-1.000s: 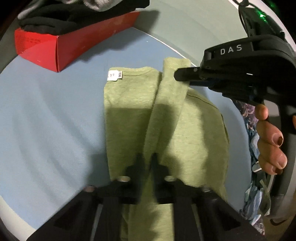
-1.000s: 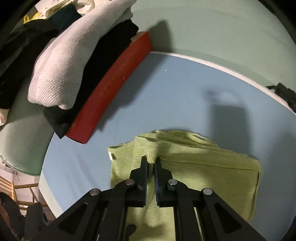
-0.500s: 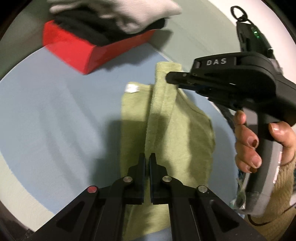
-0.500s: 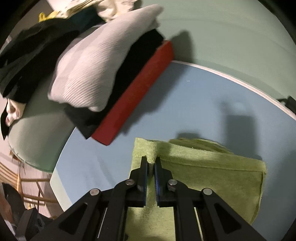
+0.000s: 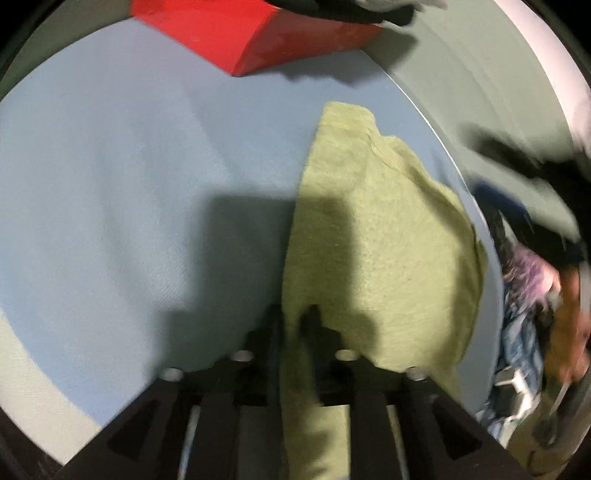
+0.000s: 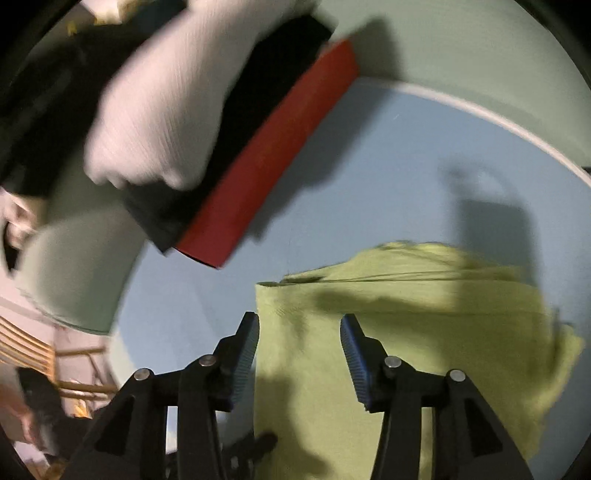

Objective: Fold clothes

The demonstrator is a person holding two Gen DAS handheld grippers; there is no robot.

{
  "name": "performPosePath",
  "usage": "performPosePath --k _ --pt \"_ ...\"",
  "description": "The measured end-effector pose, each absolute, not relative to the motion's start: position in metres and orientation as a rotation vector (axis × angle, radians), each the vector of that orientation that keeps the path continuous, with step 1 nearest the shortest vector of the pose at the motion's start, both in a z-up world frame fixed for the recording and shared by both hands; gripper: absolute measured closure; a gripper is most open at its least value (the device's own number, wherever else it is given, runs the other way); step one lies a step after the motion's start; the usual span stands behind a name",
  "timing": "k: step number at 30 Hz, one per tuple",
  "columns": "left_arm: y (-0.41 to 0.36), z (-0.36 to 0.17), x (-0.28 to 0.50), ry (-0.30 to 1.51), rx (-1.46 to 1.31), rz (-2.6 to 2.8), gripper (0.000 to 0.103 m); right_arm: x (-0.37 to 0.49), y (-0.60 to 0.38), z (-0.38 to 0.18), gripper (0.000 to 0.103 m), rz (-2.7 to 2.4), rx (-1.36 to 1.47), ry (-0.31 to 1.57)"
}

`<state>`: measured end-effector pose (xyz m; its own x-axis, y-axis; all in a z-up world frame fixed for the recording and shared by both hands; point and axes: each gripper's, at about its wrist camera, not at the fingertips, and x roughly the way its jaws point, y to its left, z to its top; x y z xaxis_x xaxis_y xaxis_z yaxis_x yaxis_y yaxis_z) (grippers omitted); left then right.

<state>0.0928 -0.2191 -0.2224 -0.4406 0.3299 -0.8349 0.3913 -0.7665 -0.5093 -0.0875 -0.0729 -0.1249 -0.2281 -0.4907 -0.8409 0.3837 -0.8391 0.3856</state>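
Observation:
A light green garment lies folded on the blue table. My left gripper is shut on the garment's near edge, with cloth running between its fingers. In the right wrist view the same garment lies flat below my right gripper, which is open and empty, its blue pads apart over the garment's left edge. The right gripper's body shows only as a dark blur in the left wrist view.
A red box stands at the far side of the table with a pile of black and white clothes on it. The table's rim curves at the right. Patterned cloth and a hand are at the right.
My right gripper has opened and let go of the garment fold, which now lies flat. The left gripper has carried its edge over to the left. Both views have shifted and blurred.

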Motion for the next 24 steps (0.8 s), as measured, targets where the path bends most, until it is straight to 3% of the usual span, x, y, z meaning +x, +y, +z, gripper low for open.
performPosePath --k 1,3,7,9,11,15,19,24 --pt "-0.221 -0.219 0.097 1.092 1.636 -2.392 0.061 -0.083 -0.051 -0.115 0.044 -2.123 1.463 -0.161" --pt "-0.224 -0.211 0.108 1.171 1.645 -2.341 0.046 -0.07 -0.006 -0.105 0.041 -2.154 1.457 -0.203" --pt "-0.211 -0.202 0.133 1.194 1.679 -2.225 0.046 -0.022 0.075 -0.125 0.054 -2.15 1.648 -0.238" --pt "-0.2 -0.196 0.152 1.181 1.689 -2.182 0.046 0.01 0.112 -0.149 0.056 -2.128 1.789 -0.366" --pt "-0.198 -0.204 0.172 1.391 1.628 -2.018 0.046 0.04 0.144 -0.176 0.057 -2.042 1.877 -0.662" --pt "-0.194 -0.234 0.216 1.797 1.364 -1.655 0.046 0.067 0.156 -0.218 0.061 -1.888 1.924 -0.998" --pt "-0.178 -0.235 0.231 1.789 1.247 -1.664 0.046 0.077 0.143 -0.238 0.061 -1.91 1.859 -1.118" --pt "-0.163 -0.233 0.253 1.883 1.169 -1.589 0.046 0.062 0.13 -0.237 0.059 -1.935 1.814 -1.126"
